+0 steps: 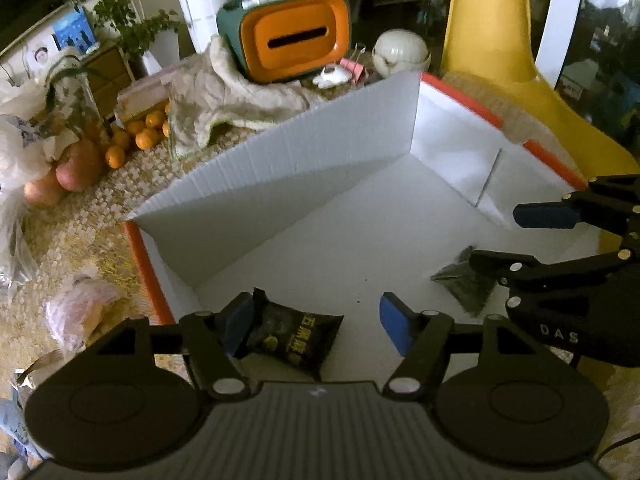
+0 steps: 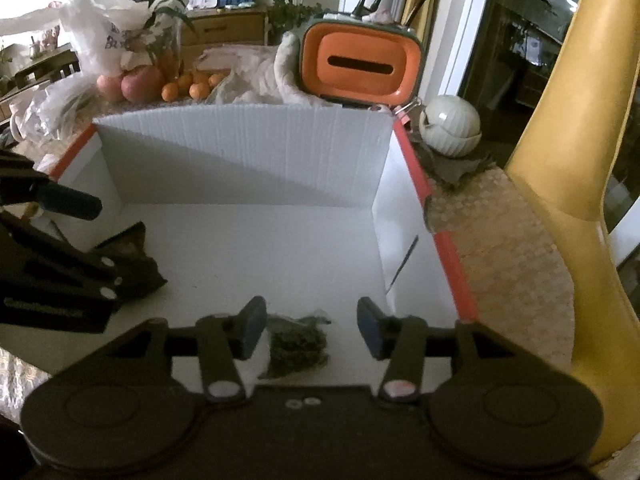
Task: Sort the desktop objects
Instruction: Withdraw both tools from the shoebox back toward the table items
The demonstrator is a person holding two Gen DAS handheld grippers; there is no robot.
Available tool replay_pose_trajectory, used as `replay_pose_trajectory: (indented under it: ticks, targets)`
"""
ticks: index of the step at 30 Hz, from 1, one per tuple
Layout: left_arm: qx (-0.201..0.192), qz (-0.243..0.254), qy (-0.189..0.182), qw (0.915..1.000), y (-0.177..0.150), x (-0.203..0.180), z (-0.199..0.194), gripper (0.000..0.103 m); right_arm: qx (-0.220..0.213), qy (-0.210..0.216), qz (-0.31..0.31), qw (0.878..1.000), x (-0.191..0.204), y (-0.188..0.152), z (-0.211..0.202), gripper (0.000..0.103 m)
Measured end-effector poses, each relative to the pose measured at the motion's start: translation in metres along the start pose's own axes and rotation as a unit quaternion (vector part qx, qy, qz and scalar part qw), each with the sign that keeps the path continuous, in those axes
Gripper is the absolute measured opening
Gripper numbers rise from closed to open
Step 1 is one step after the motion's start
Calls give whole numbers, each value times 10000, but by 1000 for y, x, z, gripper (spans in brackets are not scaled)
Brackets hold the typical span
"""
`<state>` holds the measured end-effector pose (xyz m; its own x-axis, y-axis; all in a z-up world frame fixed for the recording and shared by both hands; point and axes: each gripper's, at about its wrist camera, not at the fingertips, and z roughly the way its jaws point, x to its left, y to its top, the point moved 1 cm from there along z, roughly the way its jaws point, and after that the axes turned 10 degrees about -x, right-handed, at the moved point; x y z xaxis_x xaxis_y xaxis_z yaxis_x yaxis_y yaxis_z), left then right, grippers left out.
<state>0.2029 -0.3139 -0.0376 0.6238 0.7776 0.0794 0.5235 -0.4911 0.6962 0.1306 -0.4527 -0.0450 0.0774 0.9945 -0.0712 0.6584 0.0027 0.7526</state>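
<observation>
Hovering left gripper (image 1: 316,322): fingers spread wide over the white box (image 1: 320,148), gripping nothing; the black snack packet (image 1: 294,338) lies on the box floor between them, against the left finger pad.
Right gripper (image 2: 311,326): fingers likewise wide apart and empty, the clear bag of dark green bits (image 2: 298,344) lying between them, nearer the left pad.
Left wrist view only: the right gripper (image 1: 532,240) enters from the right above the green bag (image 1: 466,284); yellow text on the packet shows.
Right wrist view only: the left gripper (image 2: 80,240) at the left edge, covering most of the packet (image 2: 136,248).
Worktop beyond the box: orange tissue holder (image 1: 296,36), oranges (image 1: 140,132), apples (image 2: 136,82), white ribbed pot (image 2: 450,126).
</observation>
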Motion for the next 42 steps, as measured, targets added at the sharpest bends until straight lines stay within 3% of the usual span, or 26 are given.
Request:
replay_pose_trajectory:
  ticks: [14,26,32,37,42]
  targets:
    - [-568,-581,297,9963,-27,29,-77,69,-461,250,-92,9986,36,13,-56,51]
    - [-984,-1063,908,9853,-66,79,-157,69,-865,656,-166,9940,91,24,-93,57]
    - [-1123,-1080,1231,9801,-91,98,-187,69,-999,909,-269,9905,125,30,-102,65]
    - [-1306,-1190,1499,9728,-114,119,-213,81,-1104,1141,-365,9866,153,35,-107,72]
    - [-1362,-1380,1764,9650,-137,141,-231,86,-1164,1318,-460,9833,179,36,-106,76]
